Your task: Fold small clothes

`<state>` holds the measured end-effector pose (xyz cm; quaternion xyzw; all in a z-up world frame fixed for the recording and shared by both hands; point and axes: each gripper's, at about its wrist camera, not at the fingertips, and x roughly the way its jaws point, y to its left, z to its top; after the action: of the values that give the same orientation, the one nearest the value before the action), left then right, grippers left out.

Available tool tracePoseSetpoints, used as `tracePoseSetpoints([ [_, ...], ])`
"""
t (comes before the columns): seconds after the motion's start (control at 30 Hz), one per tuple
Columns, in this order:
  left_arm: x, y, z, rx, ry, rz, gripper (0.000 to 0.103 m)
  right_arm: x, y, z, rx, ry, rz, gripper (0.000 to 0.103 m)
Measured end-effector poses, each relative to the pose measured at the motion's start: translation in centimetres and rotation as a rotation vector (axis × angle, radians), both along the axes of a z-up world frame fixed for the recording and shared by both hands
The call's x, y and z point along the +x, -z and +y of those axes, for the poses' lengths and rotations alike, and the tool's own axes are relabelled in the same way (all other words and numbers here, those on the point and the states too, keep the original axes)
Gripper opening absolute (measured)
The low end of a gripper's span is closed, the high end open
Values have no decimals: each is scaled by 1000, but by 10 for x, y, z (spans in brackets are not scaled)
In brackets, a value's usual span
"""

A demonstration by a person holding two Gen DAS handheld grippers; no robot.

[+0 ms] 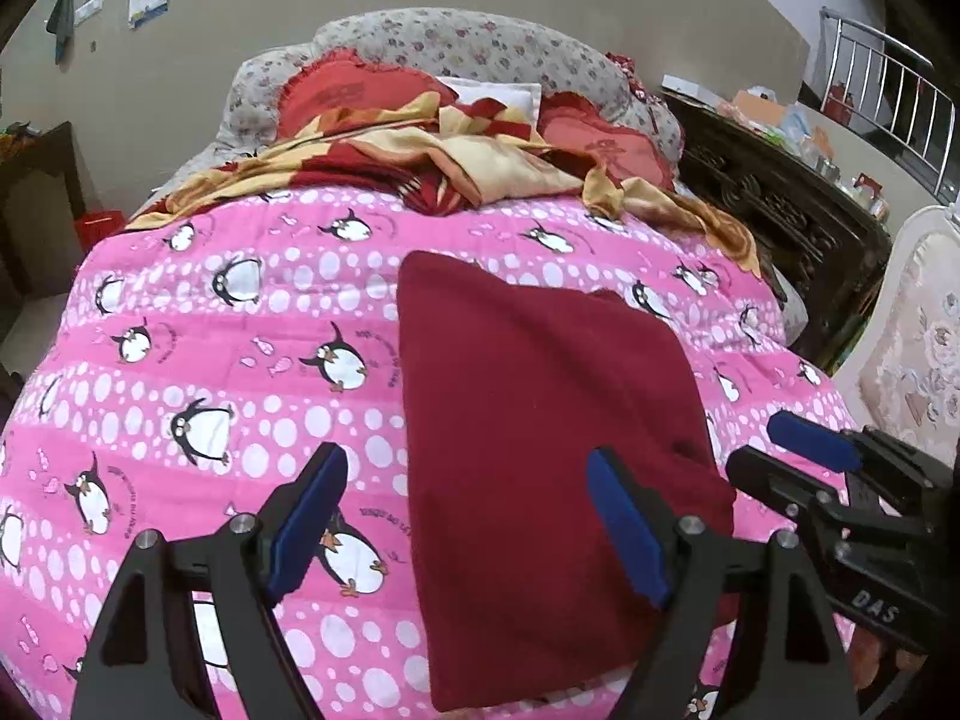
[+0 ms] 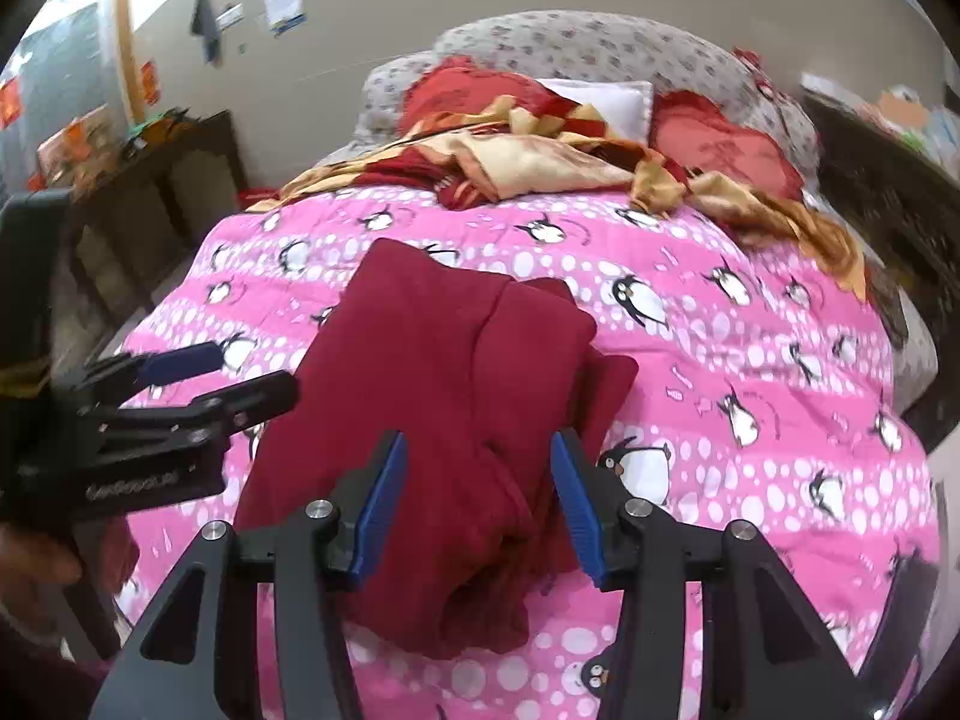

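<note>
Both your grippers hover with fingers apart, gripping nothing. The one dark red garment [image 1: 540, 432] lies on the pink penguin quilt [image 1: 228, 360], already folded into a long panel. It sits ahead of and beneath your right gripper [image 2: 477, 504], between its fingers, and runs under the right-hand finger of your left gripper [image 1: 468, 525]. For the next fold, I judge you should lower each gripper onto a near corner, pinch all layers, and lift both evenly so the edges stay aligned. Count: one garment, two grippers, one quilt.
</note>
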<state>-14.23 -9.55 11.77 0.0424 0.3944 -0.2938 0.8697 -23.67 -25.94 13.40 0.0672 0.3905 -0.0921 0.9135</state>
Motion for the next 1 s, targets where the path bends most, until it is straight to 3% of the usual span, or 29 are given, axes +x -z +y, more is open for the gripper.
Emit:
tracePoseSetpoints([
  [0.43, -5, -4, 3, 44, -28, -50, 85, 9, 4, 0, 7, 23, 22, 51],
  [1.0, -1, 4, 0, 78, -35, -39, 85, 15, 10, 1, 18, 22, 36, 51],
])
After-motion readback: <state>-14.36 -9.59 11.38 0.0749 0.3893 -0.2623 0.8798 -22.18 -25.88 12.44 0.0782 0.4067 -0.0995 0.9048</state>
